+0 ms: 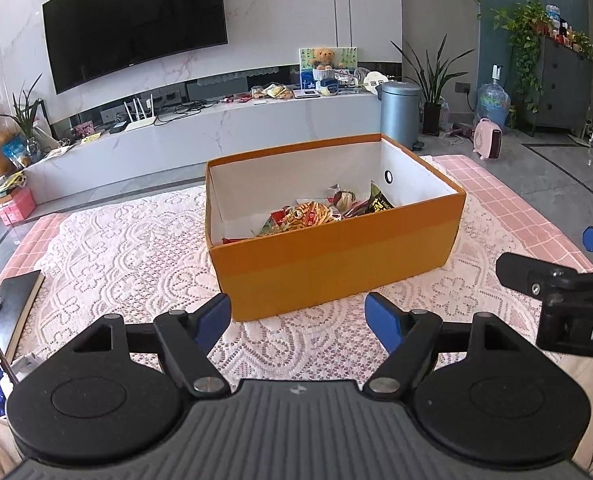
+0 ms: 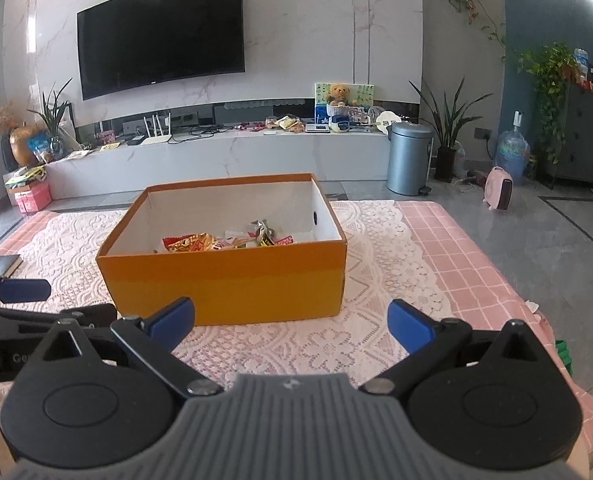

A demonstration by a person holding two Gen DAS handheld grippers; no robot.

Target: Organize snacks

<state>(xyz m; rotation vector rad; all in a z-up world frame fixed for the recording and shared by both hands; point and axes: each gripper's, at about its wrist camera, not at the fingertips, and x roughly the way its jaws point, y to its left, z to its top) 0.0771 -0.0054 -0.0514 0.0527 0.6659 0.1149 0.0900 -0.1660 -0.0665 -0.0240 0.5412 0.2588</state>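
An open orange cardboard box (image 1: 336,256) is set on the lace-covered counter (image 1: 128,248), snack packets (image 1: 320,212) gathered inside so they are kept together. The left claw (image 1: 297,322) and right claw (image 2: 290,322) are held wide and empty, near the box's front.

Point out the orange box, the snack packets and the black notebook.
orange box (image 1: 336,264): left wrist view, front wall.
snack packets (image 1: 312,214): left wrist view, striped packet inside the box.
black notebook (image 1: 14,304): left wrist view, cover.

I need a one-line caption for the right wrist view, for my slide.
Open right claw facing an orange box of snack packets on a lace-covered table.
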